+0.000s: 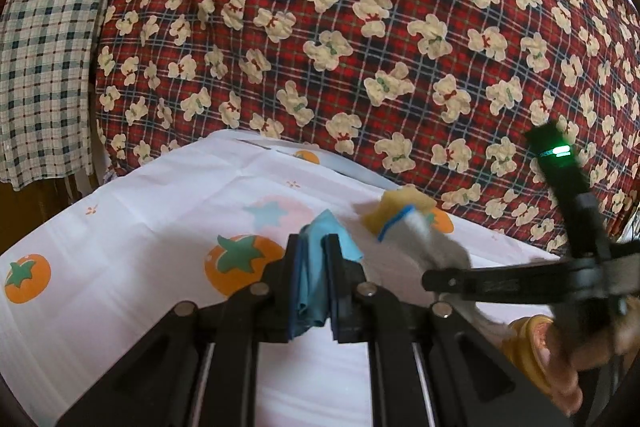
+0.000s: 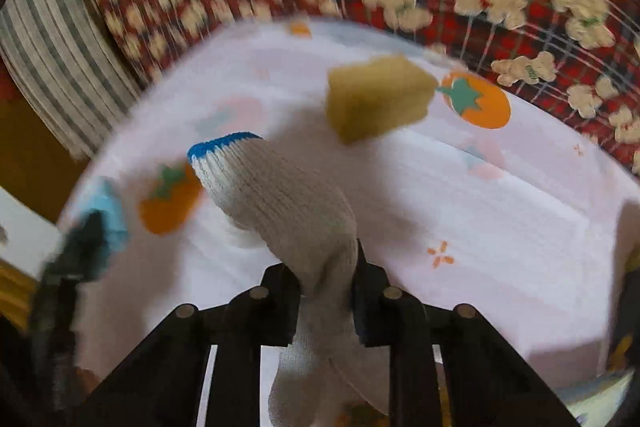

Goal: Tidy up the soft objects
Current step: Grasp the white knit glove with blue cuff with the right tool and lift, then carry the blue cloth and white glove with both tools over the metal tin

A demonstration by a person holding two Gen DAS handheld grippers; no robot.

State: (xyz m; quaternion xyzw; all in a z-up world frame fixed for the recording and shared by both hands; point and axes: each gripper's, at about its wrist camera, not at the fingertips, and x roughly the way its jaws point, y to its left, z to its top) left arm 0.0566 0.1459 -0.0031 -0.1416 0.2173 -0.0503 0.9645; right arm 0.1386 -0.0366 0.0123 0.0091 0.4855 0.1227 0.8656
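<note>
My left gripper [image 1: 314, 255] is shut on a light blue cloth [image 1: 320, 247] and holds it above the white tablecloth [image 1: 160, 211]. My right gripper [image 2: 326, 275] is shut on a white knit glove with a blue cuff [image 2: 272, 187], which sticks out forward and hangs below the jaws. A yellow sponge [image 2: 376, 95] lies on the tablecloth beyond the glove. In the left wrist view the right gripper [image 1: 436, 277] comes in from the right with the glove [image 1: 416, 231], in front of the sponge [image 1: 396, 211]. The right wrist view shows the left gripper [image 2: 86, 239] and blue cloth [image 2: 108, 211], blurred, at left.
The tablecloth [image 2: 480, 195] has an orange fruit print. Behind it lies a red plaid blanket [image 1: 360, 27] with cream bears. A checked cloth [image 1: 48, 47] hangs at the far left. A hand [image 1: 560, 355] holds the right gripper at lower right.
</note>
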